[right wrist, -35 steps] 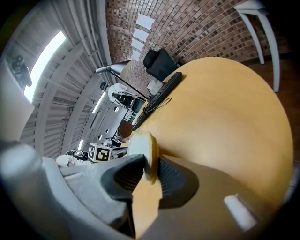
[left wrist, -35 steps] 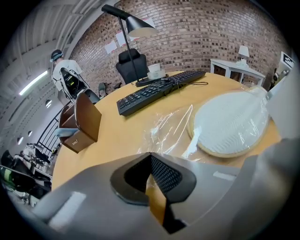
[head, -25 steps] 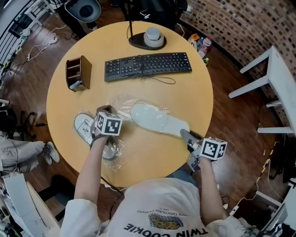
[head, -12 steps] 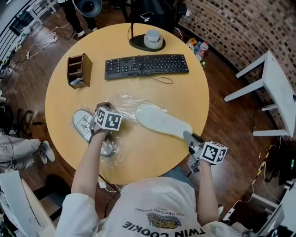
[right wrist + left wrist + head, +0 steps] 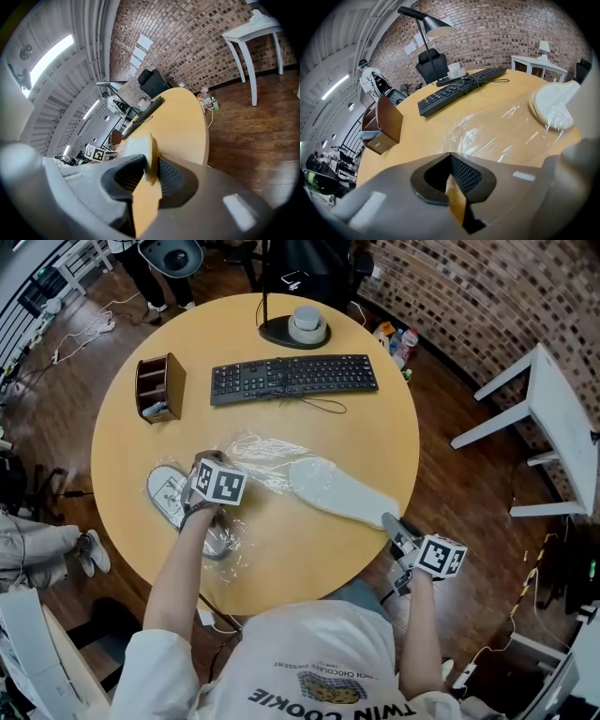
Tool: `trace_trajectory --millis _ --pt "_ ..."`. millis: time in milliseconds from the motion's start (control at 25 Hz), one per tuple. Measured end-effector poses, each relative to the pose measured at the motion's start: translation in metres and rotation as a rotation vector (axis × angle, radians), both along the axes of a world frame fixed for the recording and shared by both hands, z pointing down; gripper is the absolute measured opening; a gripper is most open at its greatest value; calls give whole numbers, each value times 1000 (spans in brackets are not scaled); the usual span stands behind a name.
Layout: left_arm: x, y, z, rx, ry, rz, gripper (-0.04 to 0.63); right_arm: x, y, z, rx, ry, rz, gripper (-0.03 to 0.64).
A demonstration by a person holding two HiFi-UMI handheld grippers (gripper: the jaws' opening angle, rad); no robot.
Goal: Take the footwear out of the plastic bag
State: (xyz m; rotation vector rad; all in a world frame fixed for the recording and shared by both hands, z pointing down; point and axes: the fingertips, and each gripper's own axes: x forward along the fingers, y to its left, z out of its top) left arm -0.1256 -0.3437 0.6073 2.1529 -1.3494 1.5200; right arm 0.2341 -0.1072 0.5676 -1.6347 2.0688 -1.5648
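Right gripper (image 5: 391, 524), jaws clamped on the heel of a white slipper (image 5: 345, 495), holds it at the table's (image 5: 309, 563) right edge. Most of the slipper is clear of the plastic bag (image 5: 262, 451); only the toe is under film. Left gripper (image 5: 207, 470), jaws closed, apparently pins the bag. A second slipper (image 5: 172, 497) lies to the left, partly covered and probably next.

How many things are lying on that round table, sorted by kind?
Pale flat slippers: 2, one gripped by the right claw
Clear plastic bag: 1
Black keyboard: 1
Brown wooden organiser box: 1
Black desk lamp: 1
White cup on the lamp base: 1
Total: 7
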Motion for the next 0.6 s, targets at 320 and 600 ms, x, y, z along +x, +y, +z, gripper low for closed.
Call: trace_trajectory --millis 320,600 --pt "0 0 0 0 -10 5 3 33 20 -11 46 -84 105 75" --pt "-1 -1 1 2 -20 4 3 59 32 -48 137 -35 123 67"
